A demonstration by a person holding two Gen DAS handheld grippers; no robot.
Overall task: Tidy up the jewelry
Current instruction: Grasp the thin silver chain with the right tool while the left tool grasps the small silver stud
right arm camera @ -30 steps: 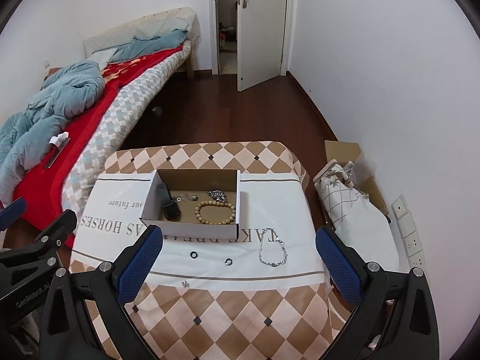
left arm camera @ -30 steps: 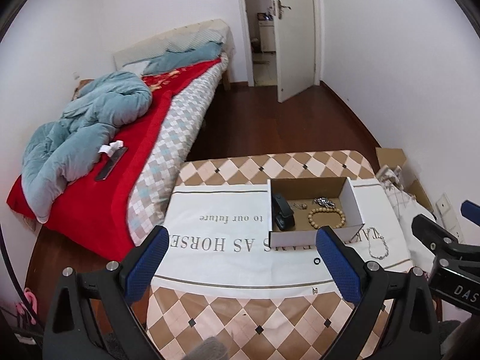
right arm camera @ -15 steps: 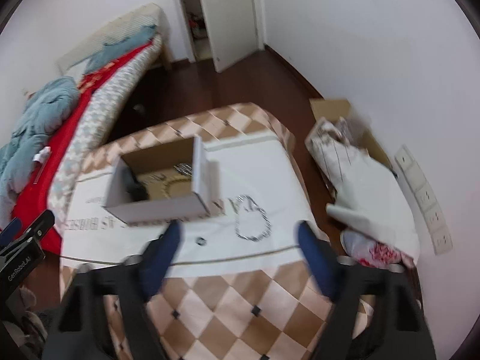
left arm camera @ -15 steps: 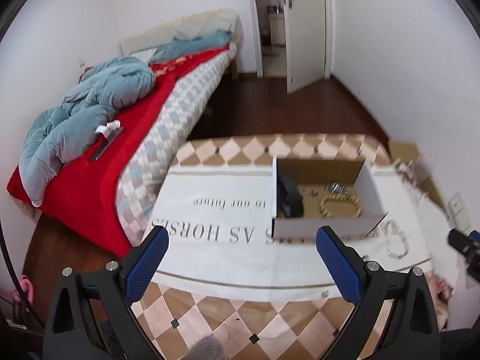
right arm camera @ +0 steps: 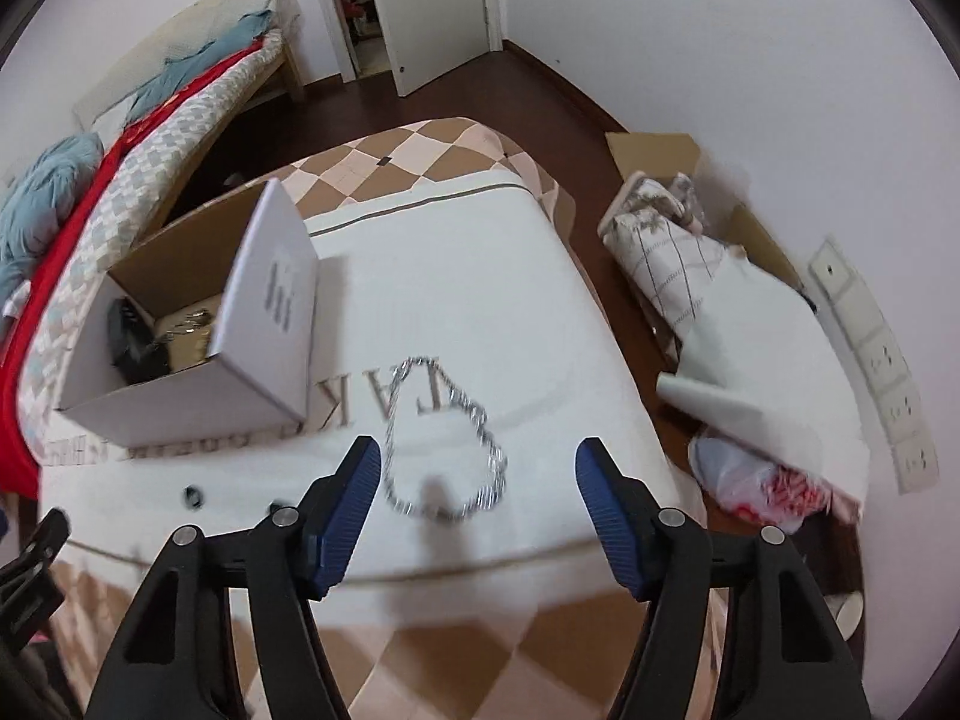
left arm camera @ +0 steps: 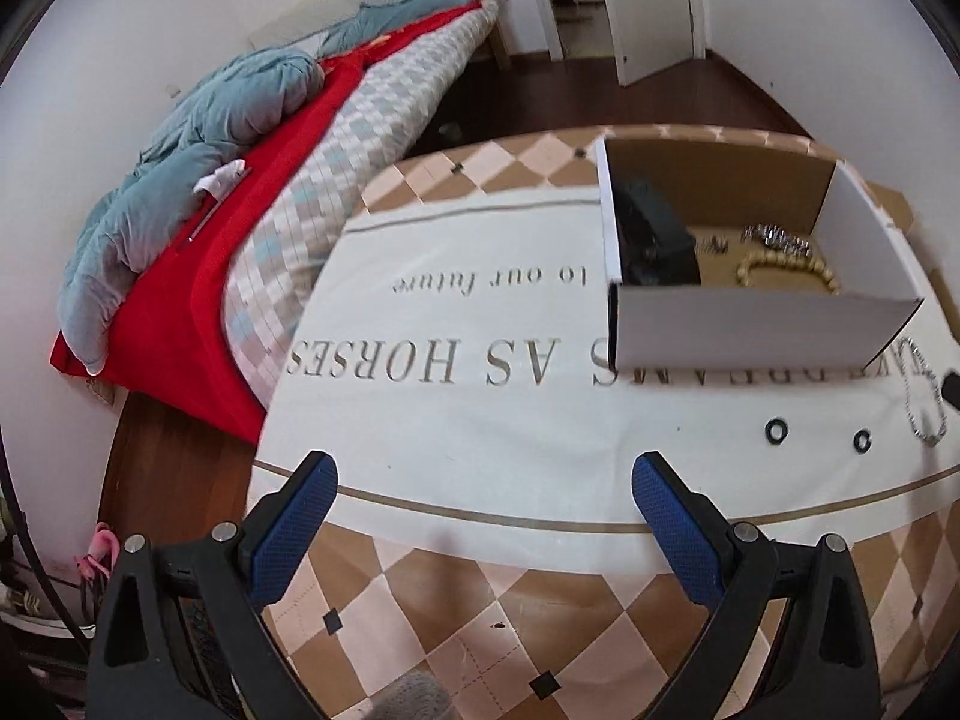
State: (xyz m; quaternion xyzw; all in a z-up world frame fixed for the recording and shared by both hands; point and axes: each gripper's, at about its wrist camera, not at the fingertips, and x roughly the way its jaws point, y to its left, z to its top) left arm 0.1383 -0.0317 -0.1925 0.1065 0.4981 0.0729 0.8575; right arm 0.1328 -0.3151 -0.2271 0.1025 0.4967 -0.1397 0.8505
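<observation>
A silver chain necklace (right arm camera: 444,438) lies in a loop on the white cloth, just ahead of my open, empty right gripper (right arm camera: 480,480); it also shows at the right edge of the left wrist view (left arm camera: 921,396). A white cardboard box (left arm camera: 744,324) (right arm camera: 180,396) holds a beaded bracelet (left arm camera: 786,270), a silver piece (left arm camera: 777,237) and a black object (left arm camera: 654,246). Two small black rings (left arm camera: 777,432) (left arm camera: 863,439) lie in front of the box. My left gripper (left arm camera: 480,498) is open and empty over the table's front left.
The table carries a checked cover (left arm camera: 480,612) under a white lettered cloth (left arm camera: 480,408). A bed with red sheet (left arm camera: 198,276) stands left. Right of the table, bags and a cardboard box (right arm camera: 690,228) crowd the floor by the wall.
Both grippers have dropped lower and closer to the table. The right one has swung right and down onto the necklace; its jaws have narrowed somewhat.
</observation>
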